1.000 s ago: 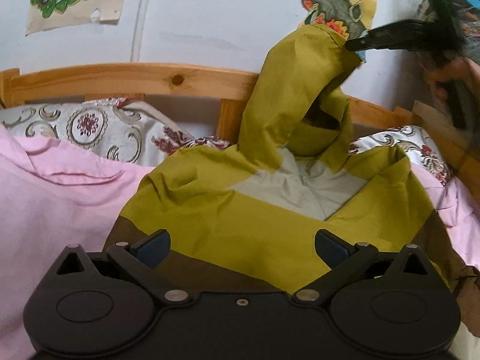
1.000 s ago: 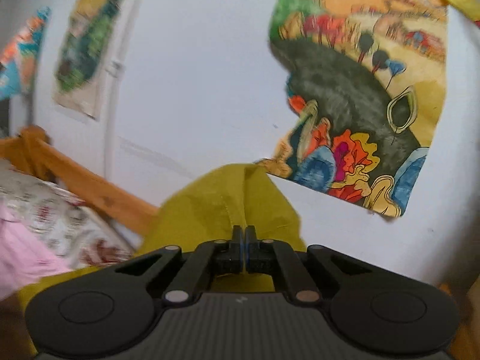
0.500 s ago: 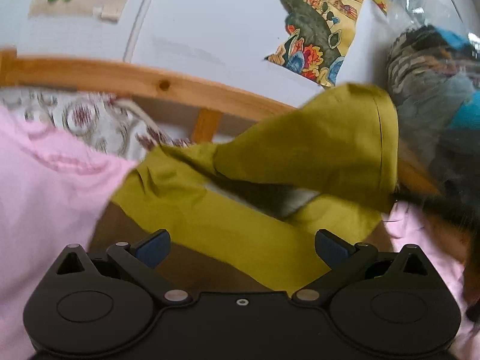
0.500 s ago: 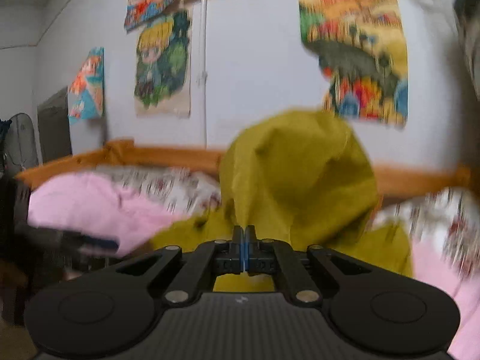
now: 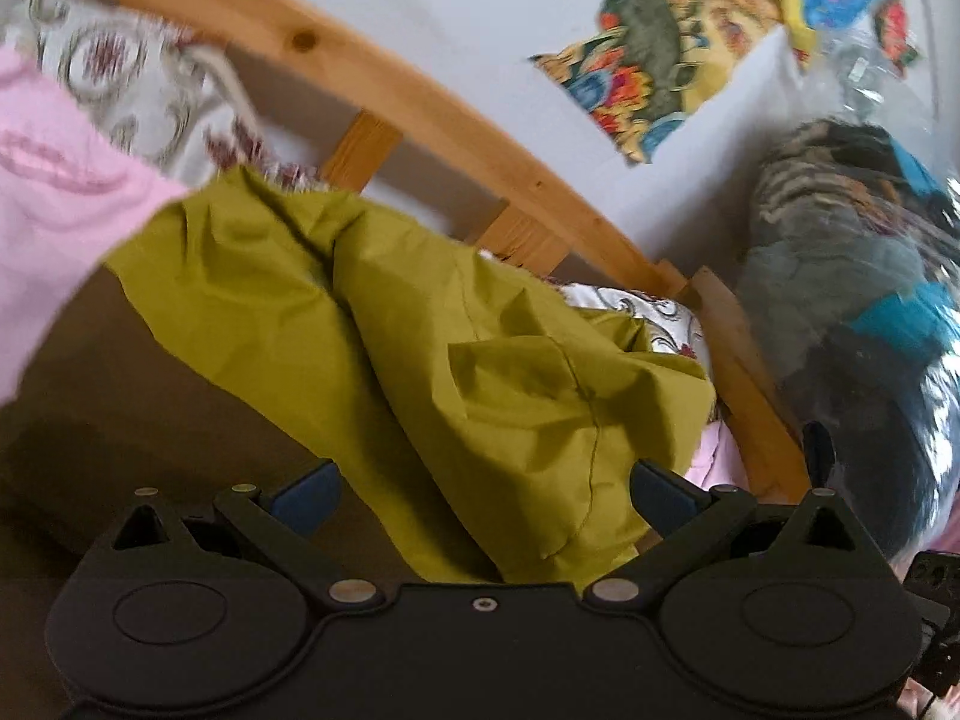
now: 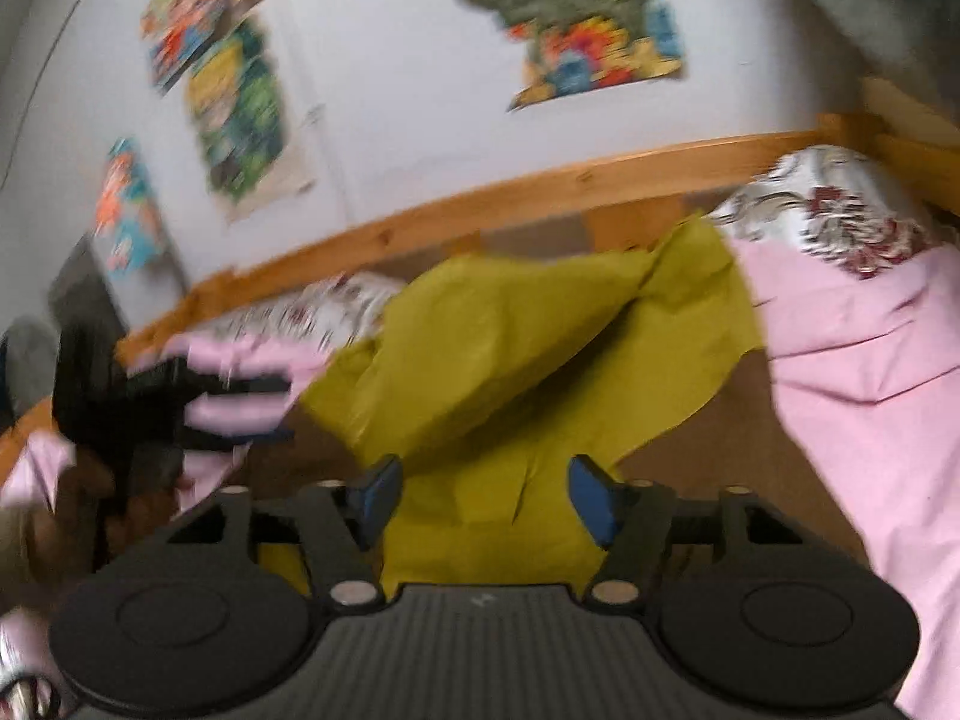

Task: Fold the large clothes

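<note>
An olive-green jacket with a brown lower part lies on the bed, its hood flopped forward over the body. My left gripper hovers open over the hood fabric, which passes between the blue pads without being pinched. In the right wrist view the same jacket spreads out ahead. My right gripper has its jaws opening; olive cloth lies between the pads, which stand clear of it. The left gripper shows blurred at the left, fingers spread.
Pink bedding covers the bed on both sides of the jacket. Patterned pillows lean on the wooden headboard. A person in dark patterned clothing stands close at the right. Posters hang on the wall.
My right gripper carried the hood from high above down onto the jacket, then opened and released it. The hood now lies folded forward. The left wrist view has rolled.
</note>
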The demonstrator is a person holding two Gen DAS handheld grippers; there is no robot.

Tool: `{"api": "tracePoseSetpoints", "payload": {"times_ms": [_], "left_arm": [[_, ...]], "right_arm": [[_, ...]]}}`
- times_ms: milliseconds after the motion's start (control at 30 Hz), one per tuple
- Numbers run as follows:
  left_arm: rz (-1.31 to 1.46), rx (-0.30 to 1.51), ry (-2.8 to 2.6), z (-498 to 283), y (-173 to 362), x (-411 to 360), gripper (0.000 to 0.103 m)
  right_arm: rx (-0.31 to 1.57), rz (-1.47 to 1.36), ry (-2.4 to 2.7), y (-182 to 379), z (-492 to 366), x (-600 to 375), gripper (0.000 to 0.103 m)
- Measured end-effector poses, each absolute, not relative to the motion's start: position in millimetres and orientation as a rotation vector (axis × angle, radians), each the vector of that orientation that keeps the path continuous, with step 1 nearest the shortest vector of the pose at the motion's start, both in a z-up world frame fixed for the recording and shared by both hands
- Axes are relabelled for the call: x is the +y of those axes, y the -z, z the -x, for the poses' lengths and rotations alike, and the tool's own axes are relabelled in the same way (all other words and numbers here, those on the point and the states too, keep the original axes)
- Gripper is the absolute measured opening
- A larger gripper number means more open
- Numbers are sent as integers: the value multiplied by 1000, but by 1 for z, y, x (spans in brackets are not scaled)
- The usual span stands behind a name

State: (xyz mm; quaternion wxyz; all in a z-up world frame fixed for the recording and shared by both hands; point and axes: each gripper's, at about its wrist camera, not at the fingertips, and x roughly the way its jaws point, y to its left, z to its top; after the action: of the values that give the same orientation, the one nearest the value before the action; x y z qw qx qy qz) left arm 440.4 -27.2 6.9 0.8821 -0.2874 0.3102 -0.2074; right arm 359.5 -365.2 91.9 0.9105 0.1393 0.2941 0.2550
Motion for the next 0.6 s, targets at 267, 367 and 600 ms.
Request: {"api": "tracePoseSetpoints", "payload": {"times_ms": [267, 367, 600], "left_arm": [[759, 818, 436, -479, 5, -41, 76], [761, 862, 434, -487, 3, -44, 10], [730, 838, 444, -458, -7, -25, 0]], "right_arm": [[659, -749, -408, -76, -457, -383, 79], [732, -787, -397, -63, -485, -371, 46], [720, -656, -434, -65, -454, -355, 4]]}}
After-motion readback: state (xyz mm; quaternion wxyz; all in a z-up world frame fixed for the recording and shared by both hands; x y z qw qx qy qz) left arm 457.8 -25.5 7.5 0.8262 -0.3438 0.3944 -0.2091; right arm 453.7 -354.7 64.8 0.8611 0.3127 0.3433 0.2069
